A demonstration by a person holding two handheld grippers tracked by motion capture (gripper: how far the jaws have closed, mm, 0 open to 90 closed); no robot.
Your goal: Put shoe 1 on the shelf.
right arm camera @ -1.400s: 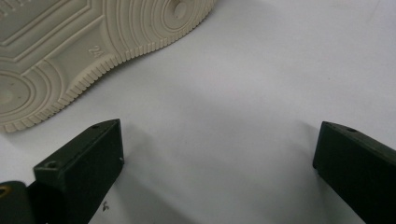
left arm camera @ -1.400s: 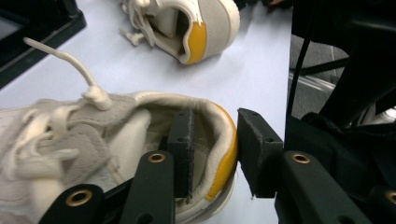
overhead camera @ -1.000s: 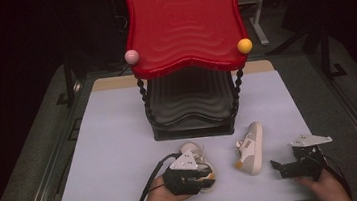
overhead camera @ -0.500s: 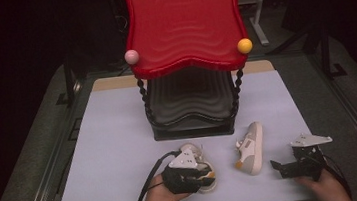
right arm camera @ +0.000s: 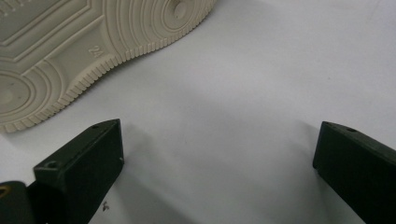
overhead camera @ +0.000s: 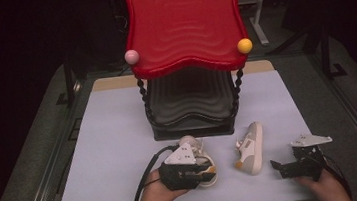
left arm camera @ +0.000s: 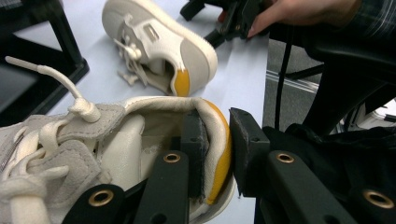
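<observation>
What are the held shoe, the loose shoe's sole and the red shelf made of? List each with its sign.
Held shoe: cream leather or imitation, smooth matte grain, with an orange heel tab.
Loose shoe's sole: off-white rubber, by its moulded ridges and rings.
Red shelf: glossy plastic, likely, by its wavy moulded sheen.

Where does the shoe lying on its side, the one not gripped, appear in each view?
High view: side-lying shoe, lower right of centre, between both grippers.
Left gripper view: top centre, beyond the gripped shoe.
Right gripper view: its sole, top left.
Shared landmark: the pale table.
</observation>
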